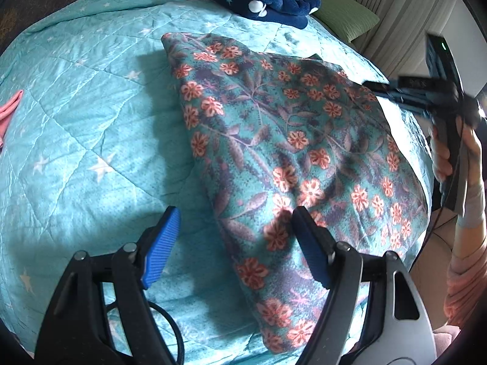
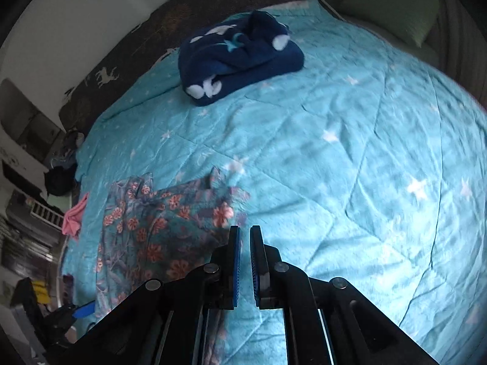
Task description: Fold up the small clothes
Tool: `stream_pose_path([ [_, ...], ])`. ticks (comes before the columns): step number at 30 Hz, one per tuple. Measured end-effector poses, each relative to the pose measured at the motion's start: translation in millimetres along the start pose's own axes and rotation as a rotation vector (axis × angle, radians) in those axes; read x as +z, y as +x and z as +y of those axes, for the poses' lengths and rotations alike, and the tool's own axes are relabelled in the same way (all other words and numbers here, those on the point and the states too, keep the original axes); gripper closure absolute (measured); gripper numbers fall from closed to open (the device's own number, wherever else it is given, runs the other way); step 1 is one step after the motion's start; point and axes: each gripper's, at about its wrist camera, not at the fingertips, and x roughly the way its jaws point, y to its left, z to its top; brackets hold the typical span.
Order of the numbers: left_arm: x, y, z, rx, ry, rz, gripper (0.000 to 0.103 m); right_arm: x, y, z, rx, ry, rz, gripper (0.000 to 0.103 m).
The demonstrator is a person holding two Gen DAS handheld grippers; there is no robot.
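Teal floral-print fleece garment with coral flowers (image 1: 292,152) lies folded and flat on the turquoise quilted bedspread with white stars (image 1: 85,115), at the bedspread's near edge, one long folded edge running diagonally. Left gripper (image 1: 234,243), black with blue ribbed pads, hovers over the garment's near end, jaws spread wide, nothing between them; one finger sits over the fabric, the other over bare bedspread beside the fold. Contact with the cloth cannot be told. Right gripper (image 2: 245,261), same build, has its pads drawn nearly together with only a thin slit, pinching nothing; it hangs above the bedspread just beside the garment's corner in the right wrist view. In the left wrist view the right gripper shows blurred at the garment's far side, held by a person's hand (image 1: 456,152) with a pink sleeve below it. Dark navy fleece bundle with white spots and stars (image 2: 240,57) sits crumpled near the bedspread's far edge, well apart from the floral piece. Pale green pillow (image 1: 344,15) lies past the far corner. Small pink cloth (image 2: 74,216) lies at the bedspread's side edge.
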Motion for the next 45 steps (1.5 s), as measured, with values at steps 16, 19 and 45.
stream_pose_path([
  [16, 1.2, 7.8, 10.1, -0.13, -0.074, 0.048, 0.022, -75.2, -17.8, 16.5, 0.352, -0.08, 0.196, 0.019],
  [19, 2.6, 8.9, 8.7, -0.118, -0.081, 0.048, 0.022, -71.4, 6.1, 17.6, 0.352, -0.083, 0.231, 0.019],
  [45, 68.4, 20.0, 1.5, -0.126, -0.049, -0.017, 0.084, -6.2, 58.2, 64.8, 0.364, -0.14, 0.192, 0.086],
])
